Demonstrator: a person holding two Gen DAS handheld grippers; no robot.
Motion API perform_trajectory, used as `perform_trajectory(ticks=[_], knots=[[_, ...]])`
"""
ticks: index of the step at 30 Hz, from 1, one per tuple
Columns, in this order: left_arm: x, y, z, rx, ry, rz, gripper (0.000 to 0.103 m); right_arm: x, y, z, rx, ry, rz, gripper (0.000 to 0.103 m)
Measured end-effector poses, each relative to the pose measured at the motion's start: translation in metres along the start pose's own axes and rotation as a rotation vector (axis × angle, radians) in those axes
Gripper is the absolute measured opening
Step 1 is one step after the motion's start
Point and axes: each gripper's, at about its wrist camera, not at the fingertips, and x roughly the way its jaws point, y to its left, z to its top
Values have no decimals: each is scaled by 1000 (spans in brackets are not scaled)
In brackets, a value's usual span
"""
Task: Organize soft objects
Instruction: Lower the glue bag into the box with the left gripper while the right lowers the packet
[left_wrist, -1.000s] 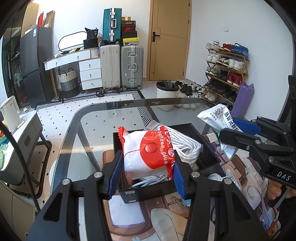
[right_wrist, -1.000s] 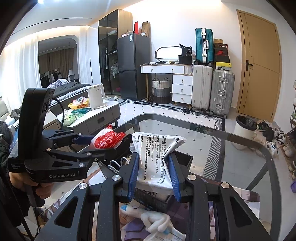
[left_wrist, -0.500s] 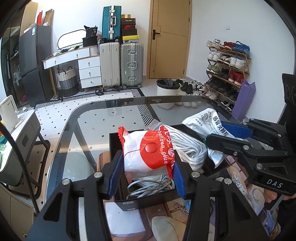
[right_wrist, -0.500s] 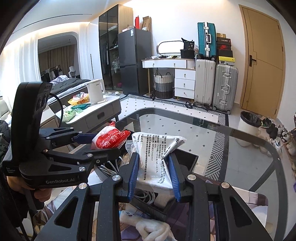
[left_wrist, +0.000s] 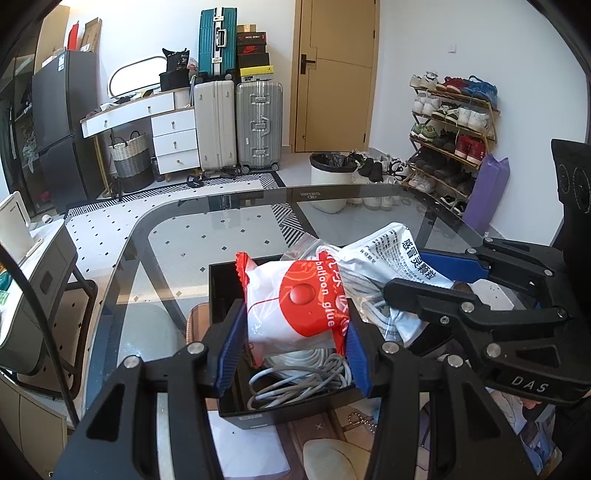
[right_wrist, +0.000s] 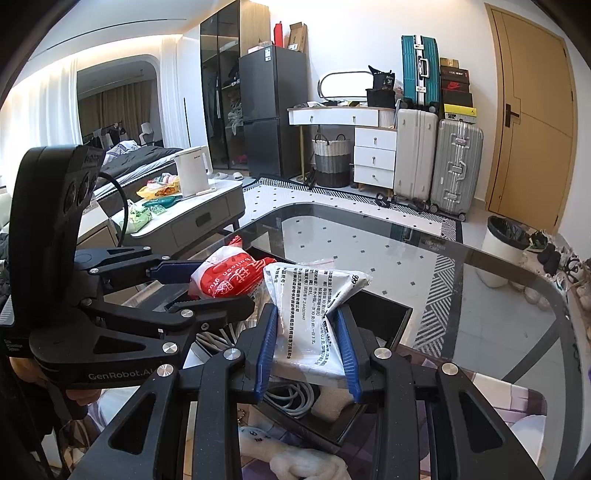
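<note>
2 tools grip bags over the black box (left_wrist: 236, 413) at lower centre: our left tool (left_wrist: 291, 354) clamps the red bag (left_wrist: 295, 306), our right tool (right_wrist: 306, 350) clamps the white bag (right_wrist: 314, 314), above cables (left_wrist: 295, 373).

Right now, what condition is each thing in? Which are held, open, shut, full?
Left gripper: shut on the red-and-white packet.
Red-and-white packet: held above the black box.
Right gripper: shut on the white printed packet.
White printed packet: held above the box, crumpled.
Black box: open-topped, holding coiled white cables.
White cables: loosely coiled in the box.
Door: shut.
</note>
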Motion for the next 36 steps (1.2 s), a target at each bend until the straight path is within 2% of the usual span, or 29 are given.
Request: perform_trajectory(ticks=[26,36], knots=[[17,4,-11,7,40,1,49,29,-16,-10,34,37,7,32],[18,-1,-13,33,36,13,49,29,-12,-17,30,43,3,32]])
